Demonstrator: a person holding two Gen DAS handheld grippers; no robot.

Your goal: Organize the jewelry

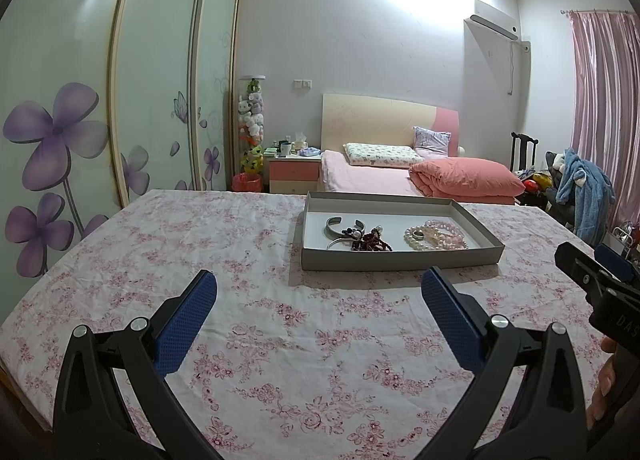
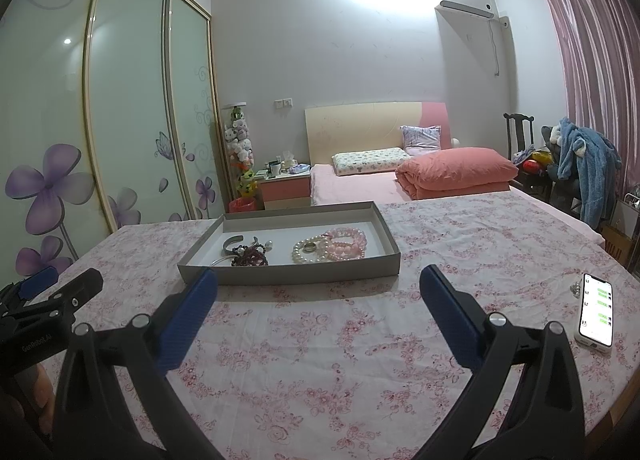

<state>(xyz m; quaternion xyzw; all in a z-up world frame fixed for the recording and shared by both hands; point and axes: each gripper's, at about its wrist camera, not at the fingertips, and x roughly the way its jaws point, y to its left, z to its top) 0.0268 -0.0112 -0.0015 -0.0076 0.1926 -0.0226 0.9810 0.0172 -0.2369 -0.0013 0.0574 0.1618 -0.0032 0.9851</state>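
Note:
A shallow grey tray [image 1: 400, 258] [image 2: 288, 274] sits on the floral tablecloth ahead of both grippers. Inside it lie silver cuff bangles [image 1: 335, 224] [image 2: 233, 242], a dark red bead strand [image 1: 370, 244] [image 2: 250, 258], a white pearl bracelet [image 1: 416, 239] [image 2: 306, 256] with a ring on it, and pink bead bracelets [image 1: 446, 234] [image 2: 348, 244]. My left gripper [image 1: 320, 292] hangs open short of the tray, nothing between its blue pads. My right gripper [image 2: 318, 288] is open too, just before the tray's near wall. Each gripper shows at the edge of the other's view.
A lit phone [image 2: 596, 310] lies on the table at the right, with a small silvery item [image 2: 576, 288] beside it. The table [image 1: 160, 260] is covered in pink floral cloth. Behind it are a bed [image 1: 400, 175], a nightstand [image 1: 294, 173] and a wardrobe [image 1: 120, 99].

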